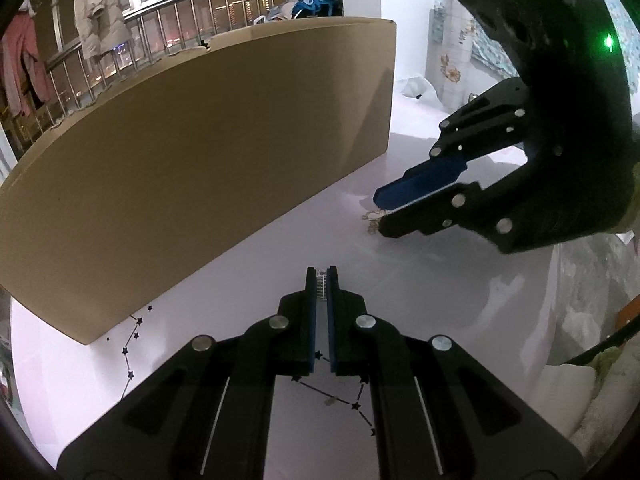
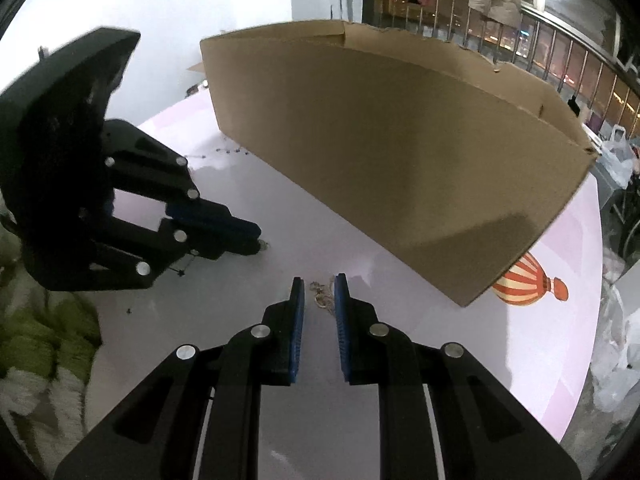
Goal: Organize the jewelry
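A large cardboard box (image 1: 192, 168) stands on the pale pink worktop (image 1: 420, 280), and I use it as the landmark. The left gripper (image 1: 321, 276) is just in front of the long side wall of the box, near its middle, and points down toward the worktop. Its jaws are pressed almost together, and a small silver, ribbed piece of jewelry (image 1: 320, 282) is pinched between the blue pads at the very tips; what kind of piece it is cannot be told. In the right wrist view the same gripper (image 2: 256, 242) appears to the left of the box, with its tips low at the worktop and a little pale thing showing at them. The right gripper (image 2: 319, 286) is in front of the box too, closer to its near corner. Its jaws are only a little spread, and they do not press on anything. A thin golden chain (image 2: 325, 298) lies in a loose heap on the worktop between and just beyond its tips, near the lower edge of the box wall. From the left wrist view this chain (image 1: 371, 220) lies at the tips of the right gripper (image 1: 382, 212), a little away from the end of the box. A printed hot-air balloon (image 2: 526, 286) shows on the worktop beside the near corner of the box.
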